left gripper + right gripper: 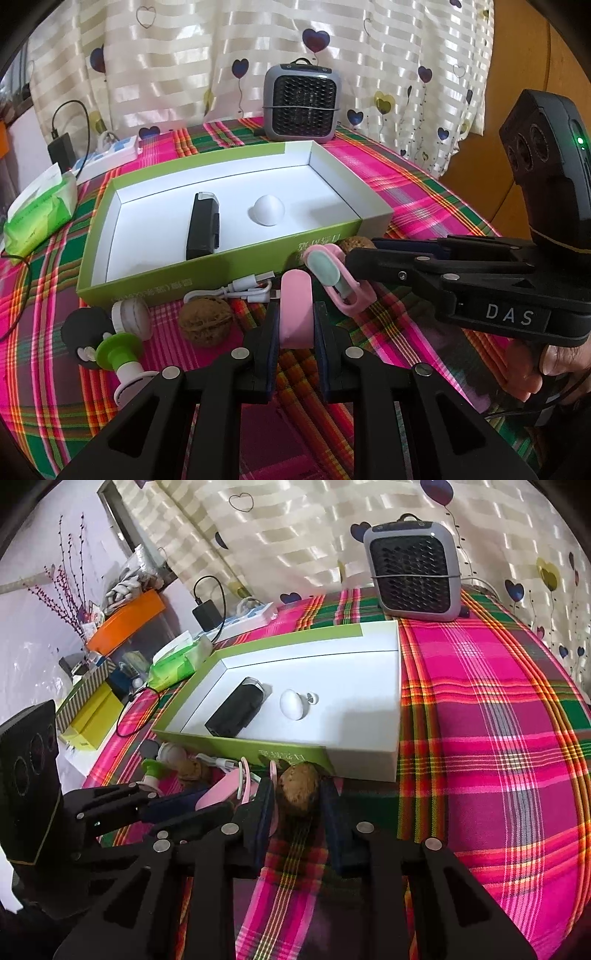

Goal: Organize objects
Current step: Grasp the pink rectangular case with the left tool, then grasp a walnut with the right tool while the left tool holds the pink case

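Before you lies a round table under a pink, green and yellow plaid cloth [406,192], the largest item on the list. On it, at the far edge against the heart-print curtain, stands a grey square fan heater with a black grille [301,105]. Nearer sits the open shallow cardboard box, green outside and white inside [229,273], already holding a black rectangular case with a clear end [203,227] and a white domed knob [266,208], the two lying apart on its floor. Left of the box rests a green packet of tissues [40,214]. Along the box's near wall you have the unsorted lot: a white coiled charging cable [243,291], a pink looped holder with a mint-green pad [332,277], a green and white plastic spool piece [122,354], and a brown wrinkled walnut [205,319]. Your left gripper [295,317] is clenched on a pink rounded oblong piece [295,310], its pads pressing both sides. Your right gripper [297,797] is clamped around a second brown walnut [297,788], which sits just in front of the box's near wall. Risks, as I judge them: the walnut is hard, round and ridged, so a shallow pinch may let it squirt out as you lift; the two grippers work close together, so lifting both at once could knock one into the other; and the pink holder touches or nearly touches the right fingers, so it may be dragged along.
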Available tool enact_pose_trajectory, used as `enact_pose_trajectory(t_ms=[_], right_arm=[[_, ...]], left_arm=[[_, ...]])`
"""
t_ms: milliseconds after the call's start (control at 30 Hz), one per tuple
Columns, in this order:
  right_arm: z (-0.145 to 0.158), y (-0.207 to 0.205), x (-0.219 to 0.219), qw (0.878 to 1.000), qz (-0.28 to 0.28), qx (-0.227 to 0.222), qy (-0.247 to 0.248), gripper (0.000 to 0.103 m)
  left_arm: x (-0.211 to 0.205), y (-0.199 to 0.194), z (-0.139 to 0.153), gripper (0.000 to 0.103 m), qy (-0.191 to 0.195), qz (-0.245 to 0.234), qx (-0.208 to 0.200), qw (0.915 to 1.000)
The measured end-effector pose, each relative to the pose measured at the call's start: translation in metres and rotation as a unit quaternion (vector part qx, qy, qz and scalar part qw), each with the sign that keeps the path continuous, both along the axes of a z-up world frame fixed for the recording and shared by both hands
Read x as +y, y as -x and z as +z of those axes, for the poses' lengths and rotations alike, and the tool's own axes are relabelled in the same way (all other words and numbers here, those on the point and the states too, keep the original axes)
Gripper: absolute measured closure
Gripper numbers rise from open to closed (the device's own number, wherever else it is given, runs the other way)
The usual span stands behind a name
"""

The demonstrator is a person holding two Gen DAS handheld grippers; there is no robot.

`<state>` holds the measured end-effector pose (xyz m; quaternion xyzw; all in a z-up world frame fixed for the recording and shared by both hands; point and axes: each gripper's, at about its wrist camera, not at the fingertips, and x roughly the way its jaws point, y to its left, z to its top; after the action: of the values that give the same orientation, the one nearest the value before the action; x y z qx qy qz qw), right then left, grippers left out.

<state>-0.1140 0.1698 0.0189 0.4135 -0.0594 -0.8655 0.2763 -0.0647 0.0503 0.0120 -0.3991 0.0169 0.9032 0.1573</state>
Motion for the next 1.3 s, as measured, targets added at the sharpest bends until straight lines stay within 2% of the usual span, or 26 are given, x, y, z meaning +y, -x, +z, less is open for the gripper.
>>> enact_pose_trajectory(t_ms=[133,300,367,467,633,767,967,1300], right_arm=[[0.007,-0.008,-0.006,0.998,-0.004,0.032,-0.047,0.076],[0.003,-0.010,-0.010,0.997,0.003,0.033,-0.065,0.076],[0.001,-0.007,-0.007,0.998,0.005,0.023,-0.050,0.076],[-0.008,0.002,0.001,1.000,0.002,-0.016,-0.007,0.075],[-0.012,0.009,0.013,0.997,-0.009,-0.044,0.059,0.075],[-0.018,0.015,0.018,0.994,-0.021,-0.066,0.083,0.075],[-0.016,0.015,0.015,0.994,-0.016,-0.065,0.081,0.077],[-0.005,0.007,0.013,0.997,-0.012,-0.030,0.065,0.077]], left_arm=[[-0.002,0.000,0.001,0.087,-0.003,0.005,0.000,1.0000],[-0.003,0.000,0.000,0.087,-0.003,0.007,0.000,1.0000],[-0.003,0.000,0.000,0.087,-0.004,0.007,0.000,1.0000],[-0.004,0.001,0.000,0.087,-0.004,0.009,-0.001,0.9999],[-0.006,0.001,0.000,0.087,-0.004,0.011,-0.002,0.9999],[-0.006,0.001,0.000,0.087,-0.003,0.011,-0.001,0.9999],[-0.008,0.000,0.003,0.087,-0.007,0.011,0.003,0.9999],[-0.009,-0.005,0.009,0.087,-0.011,0.014,0.011,0.9998]])
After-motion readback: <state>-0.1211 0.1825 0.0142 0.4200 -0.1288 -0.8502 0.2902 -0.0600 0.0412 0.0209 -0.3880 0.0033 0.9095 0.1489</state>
